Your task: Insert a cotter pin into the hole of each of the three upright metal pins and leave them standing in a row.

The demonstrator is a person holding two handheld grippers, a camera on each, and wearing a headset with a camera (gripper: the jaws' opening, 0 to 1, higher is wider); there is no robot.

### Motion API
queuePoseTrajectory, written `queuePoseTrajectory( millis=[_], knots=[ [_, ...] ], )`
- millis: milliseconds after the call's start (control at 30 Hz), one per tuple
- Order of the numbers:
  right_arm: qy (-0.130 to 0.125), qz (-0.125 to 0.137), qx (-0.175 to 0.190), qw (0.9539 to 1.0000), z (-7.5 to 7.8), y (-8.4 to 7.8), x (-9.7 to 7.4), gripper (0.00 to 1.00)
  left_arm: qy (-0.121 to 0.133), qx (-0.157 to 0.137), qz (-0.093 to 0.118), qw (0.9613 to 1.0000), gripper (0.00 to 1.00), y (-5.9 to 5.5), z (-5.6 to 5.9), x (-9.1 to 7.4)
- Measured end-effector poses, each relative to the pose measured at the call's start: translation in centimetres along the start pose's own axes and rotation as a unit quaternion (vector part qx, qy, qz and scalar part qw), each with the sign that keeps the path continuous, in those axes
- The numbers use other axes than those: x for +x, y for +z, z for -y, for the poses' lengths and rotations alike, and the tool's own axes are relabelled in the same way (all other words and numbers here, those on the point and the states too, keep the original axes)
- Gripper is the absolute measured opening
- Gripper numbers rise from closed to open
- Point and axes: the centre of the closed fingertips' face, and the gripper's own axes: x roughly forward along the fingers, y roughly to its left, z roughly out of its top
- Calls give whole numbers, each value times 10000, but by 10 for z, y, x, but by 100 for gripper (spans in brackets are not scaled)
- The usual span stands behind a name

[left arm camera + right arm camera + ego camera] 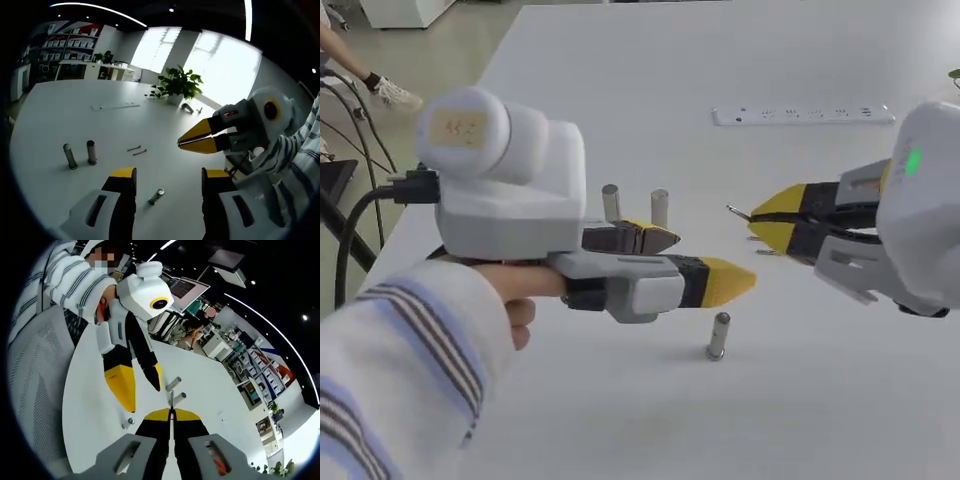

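Now the left tool [702, 260], jaws wide and empty beside the lone metal pin [718, 335], should steady it; the right tool [757, 222] pinches a cotter pin [171, 400].

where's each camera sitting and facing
Head view: on the headset, looking down at the white table; striped sleeve, yellow-tipped left claw, right claw show.
Left gripper view: on the left claw, facing the right claw; own jaws show.
Right gripper view: on the right claw, facing the left claw and striped sleeve.
All share two upright grey metal pins.
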Motion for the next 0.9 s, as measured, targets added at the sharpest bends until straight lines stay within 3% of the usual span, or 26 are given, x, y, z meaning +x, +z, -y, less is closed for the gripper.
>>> queuePoseTrajectory(
  millis=[333, 500, 667, 733, 900],
  knots=[
    [-116, -209, -329, 9992, -7, -8, 7, 0, -4, -11, -4, 10000, 42, 3, -1, 6],
    [-127, -272, -337, 9990, -11, -11, 10, 0, -86, -194, 161, 9996, 36, 11, 0, 7],
    [-128, -265, -358, 9989, -14, -10, 10, 0, -172, -312, 227, 9991, 22, 15, 2, 10],
    [-140, -274, -397, 9987, -14, -9, 10, 0, -258, -536, 202, 9980, 19, 14, 3, 11],
    [-142, -274, -407, 9987, -14, -9, 10, 0, -300, -490, 176, 9982, 12, 13, 4, 12]
  ],
)
